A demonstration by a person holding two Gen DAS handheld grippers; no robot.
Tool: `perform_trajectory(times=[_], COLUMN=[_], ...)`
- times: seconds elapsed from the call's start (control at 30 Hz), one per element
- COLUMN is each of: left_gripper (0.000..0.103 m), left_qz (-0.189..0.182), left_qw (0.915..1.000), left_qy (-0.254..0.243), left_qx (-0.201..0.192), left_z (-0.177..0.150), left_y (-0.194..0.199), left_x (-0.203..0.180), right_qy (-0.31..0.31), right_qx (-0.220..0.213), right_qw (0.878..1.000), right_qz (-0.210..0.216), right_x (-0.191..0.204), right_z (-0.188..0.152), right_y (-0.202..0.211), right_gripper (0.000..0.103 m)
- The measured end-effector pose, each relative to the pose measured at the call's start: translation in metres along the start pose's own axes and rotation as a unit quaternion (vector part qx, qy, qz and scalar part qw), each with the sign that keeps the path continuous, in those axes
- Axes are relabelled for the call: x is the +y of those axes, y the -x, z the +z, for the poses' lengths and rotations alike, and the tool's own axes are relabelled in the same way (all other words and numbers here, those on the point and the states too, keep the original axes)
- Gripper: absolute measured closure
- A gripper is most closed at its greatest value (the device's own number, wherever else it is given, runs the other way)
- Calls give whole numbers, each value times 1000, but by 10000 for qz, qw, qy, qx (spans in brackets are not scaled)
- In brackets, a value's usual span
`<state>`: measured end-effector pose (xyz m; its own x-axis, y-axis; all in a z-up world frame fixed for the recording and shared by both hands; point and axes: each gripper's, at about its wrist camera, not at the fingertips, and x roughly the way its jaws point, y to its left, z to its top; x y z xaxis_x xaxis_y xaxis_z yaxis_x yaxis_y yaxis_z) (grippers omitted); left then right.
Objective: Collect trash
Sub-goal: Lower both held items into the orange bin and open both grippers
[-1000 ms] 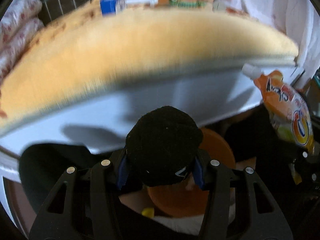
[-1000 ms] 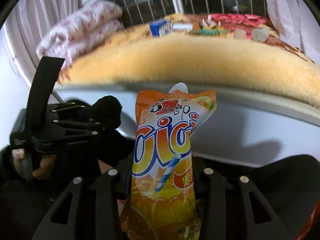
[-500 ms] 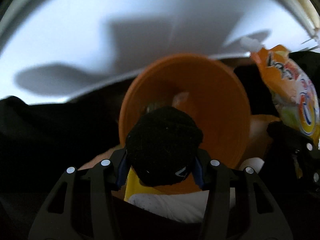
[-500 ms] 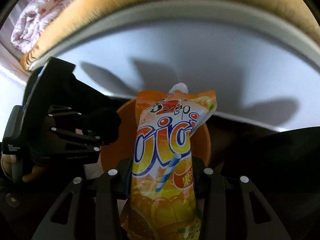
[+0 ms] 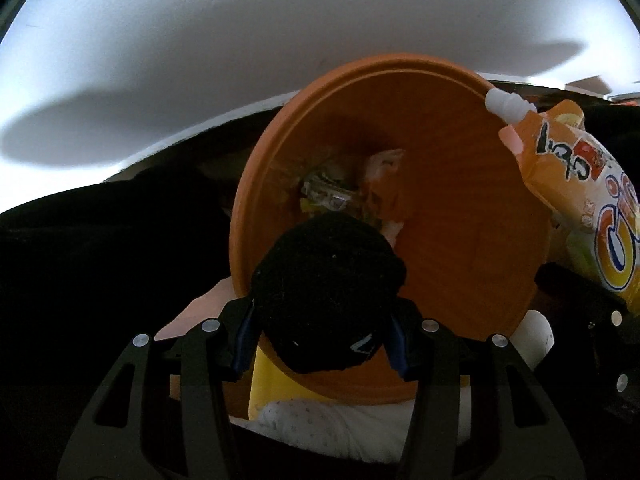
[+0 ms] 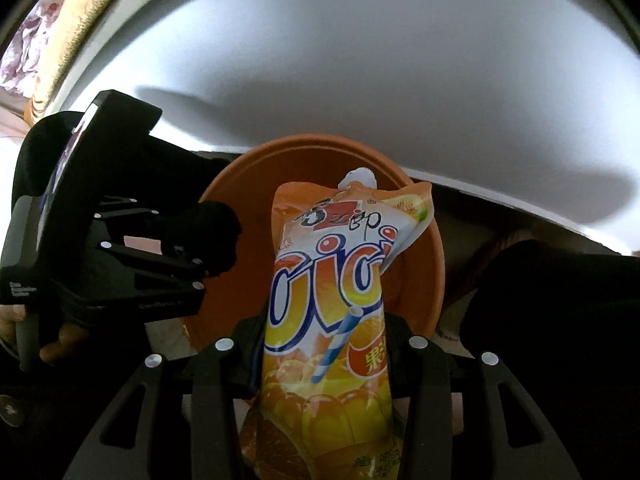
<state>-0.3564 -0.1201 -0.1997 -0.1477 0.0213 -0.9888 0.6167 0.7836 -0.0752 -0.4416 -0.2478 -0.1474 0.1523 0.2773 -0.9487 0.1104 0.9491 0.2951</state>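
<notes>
White wall behind orange bin point(image 5: 460, 240) of wrappers point(image 5: 328, 192); left claw point(image 5: 320, 344) clamping black wad point(image 5: 324, 292), right claw point(image 6: 324, 360) orange pouch point(image 6: 332, 304).

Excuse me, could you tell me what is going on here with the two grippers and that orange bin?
A person is collecting trash with a handheld gripper in each hand. The left gripper is clamped on a black fuzzy ball, and the right gripper is clamped on an orange juice pouch. Both are held over the open orange bin, which already has crumpled wrappers at the bottom. Neither item has been dropped in yet.
</notes>
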Motion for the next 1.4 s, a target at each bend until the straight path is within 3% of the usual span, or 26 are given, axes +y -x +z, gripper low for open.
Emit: perform_trajectory(times=[0.07, 0.1, 0.13, 0.2, 0.6, 0.77, 0.93, 1.1, 1.4], left_gripper=[44, 35, 30, 26, 26, 26, 26, 25, 25], left_qz=[89, 125, 127, 192, 93, -81, -57, 127, 212], left_qw=[10000, 9999, 9999, 9998, 9996, 9961, 9822, 9640, 9372], left_qy=[-19, -17, -19, -16, 63, -88, -257, -305, -15], left_qx=[41, 61, 47, 15, -251, -876, -1862, -2638, -3482], left_z=[4, 4, 5, 4, 1, -9, -23, -31, -18], left_y=[-2, -2, 0, 2, 17, 58, 113, 163, 220], left_x=[-2, -2, -1, -1, 4, 2, 8, 15, 40], right_qy=[-38, -73, -105, -149, -285, -243, -143, 206, 612], right_qx=[31, 24, -14, -69, -410, -801, -1176, -1857, -2778], right_qw=[10000, 9999, 9998, 9998, 9986, 9962, 9927, 9824, 9587], right_qz=[-64, -108, -145, -127, -190, -230, -225, -33, -33], right_x=[0, -1, 1, 1, -6, -3, 4, 16, 30], right_z=[3, 3, 9, 6, -8, -14, -16, -5, 78], right_y=[-2, -1, -3, -4, 18, 44, 75, 136, 225], right_gripper=[53, 41, 38, 38, 37, 34, 33, 33, 32])
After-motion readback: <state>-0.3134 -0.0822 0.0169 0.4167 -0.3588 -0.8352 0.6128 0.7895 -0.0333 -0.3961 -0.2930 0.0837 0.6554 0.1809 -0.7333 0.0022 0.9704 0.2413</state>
